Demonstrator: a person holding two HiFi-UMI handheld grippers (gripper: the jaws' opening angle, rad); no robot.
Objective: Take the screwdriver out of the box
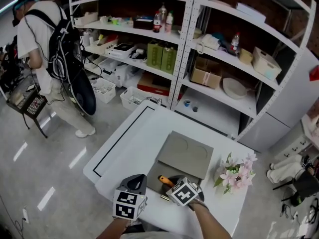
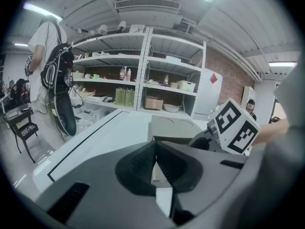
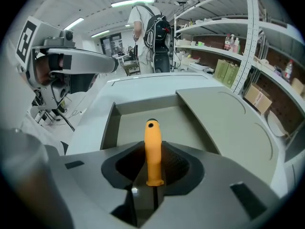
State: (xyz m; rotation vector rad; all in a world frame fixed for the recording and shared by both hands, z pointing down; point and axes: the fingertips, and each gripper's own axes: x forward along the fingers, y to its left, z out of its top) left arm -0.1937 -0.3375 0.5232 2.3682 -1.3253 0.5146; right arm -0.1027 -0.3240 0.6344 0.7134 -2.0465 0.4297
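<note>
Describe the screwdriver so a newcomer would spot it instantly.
On the white table before the shelves lies an open grey box. Over it, the right claw grips the screwdriver. Its bright orange handle stands out against the grey box and pink flowers nearby.

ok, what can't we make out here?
Screwdriver shaft and tip: right gripper view, behind the right gripper; head view, under its cube.
Box inside: head view, mostly covered by the right gripper.
Left gripper jaws: head view, under its cube.
Bottles: labels too small, every view.
</note>
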